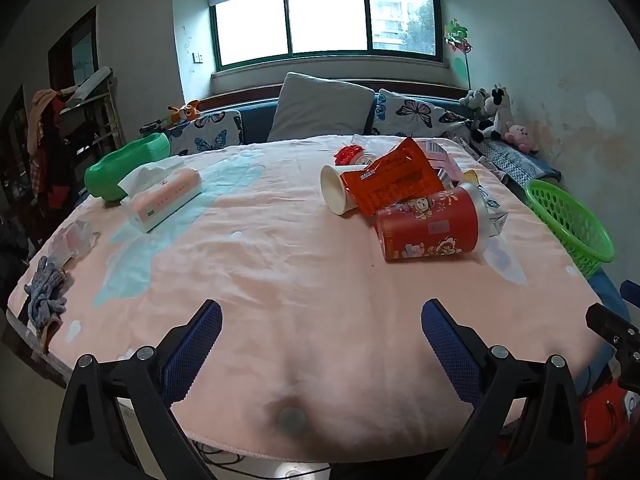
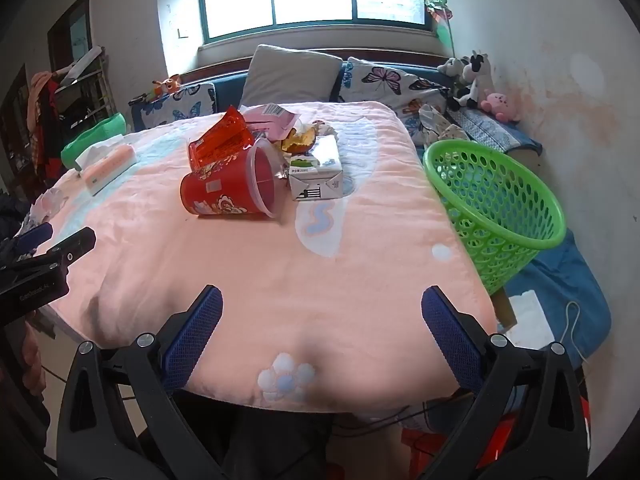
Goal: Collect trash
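A heap of trash lies on the pink tablecloth (image 1: 260,280): a big red cup on its side (image 1: 428,226) (image 2: 228,186), an orange snack bag (image 1: 400,178) (image 2: 222,140), a white paper cup on its side (image 1: 334,190), a white milk carton (image 2: 318,170), and pink wrappers (image 2: 272,120). A green perforated basket (image 2: 496,204) (image 1: 568,220) stands off the table's right edge. My left gripper (image 1: 320,320) is open and empty over the near table edge. My right gripper (image 2: 320,312) is open and empty, near the front edge, below the heap.
A pink tissue box (image 1: 164,196) and a green bowl-like bag (image 1: 124,164) sit at the table's left. A grey rag (image 1: 44,292) and crumpled plastic (image 1: 74,240) lie at the left edge. Pillows and plush toys (image 1: 492,112) line the sofa behind.
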A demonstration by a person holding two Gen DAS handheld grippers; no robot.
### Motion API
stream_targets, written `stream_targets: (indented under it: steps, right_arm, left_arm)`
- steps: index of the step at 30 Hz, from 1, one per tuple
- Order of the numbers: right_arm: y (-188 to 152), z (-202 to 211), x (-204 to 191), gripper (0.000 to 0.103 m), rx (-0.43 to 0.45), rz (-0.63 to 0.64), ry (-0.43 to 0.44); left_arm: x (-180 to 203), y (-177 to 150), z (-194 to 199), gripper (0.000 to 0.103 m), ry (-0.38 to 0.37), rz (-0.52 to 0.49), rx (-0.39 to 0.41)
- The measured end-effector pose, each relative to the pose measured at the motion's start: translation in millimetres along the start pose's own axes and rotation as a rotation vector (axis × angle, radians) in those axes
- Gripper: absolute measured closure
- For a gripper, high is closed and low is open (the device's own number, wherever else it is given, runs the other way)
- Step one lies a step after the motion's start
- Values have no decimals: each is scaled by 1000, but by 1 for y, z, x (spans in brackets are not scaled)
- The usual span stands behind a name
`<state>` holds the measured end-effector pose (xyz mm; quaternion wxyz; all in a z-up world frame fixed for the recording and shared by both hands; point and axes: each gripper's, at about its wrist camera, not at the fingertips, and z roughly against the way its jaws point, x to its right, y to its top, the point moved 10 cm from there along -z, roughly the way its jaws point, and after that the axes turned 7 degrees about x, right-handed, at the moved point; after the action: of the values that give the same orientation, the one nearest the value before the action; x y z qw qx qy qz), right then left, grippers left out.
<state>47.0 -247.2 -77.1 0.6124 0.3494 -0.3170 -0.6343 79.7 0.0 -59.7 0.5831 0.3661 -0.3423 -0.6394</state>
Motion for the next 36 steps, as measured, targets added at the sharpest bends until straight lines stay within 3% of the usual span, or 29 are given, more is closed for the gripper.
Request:
stream_targets:
  steps: [12, 36]
  right_arm:
    - [6, 11, 7, 4, 14, 3, -7]
    - [3, 12, 8, 4, 27, -16, -7]
  left_arm:
    - [6, 3, 15, 6, -16, -2, 12]
    - [11, 0, 8, 6, -25, -7, 2]
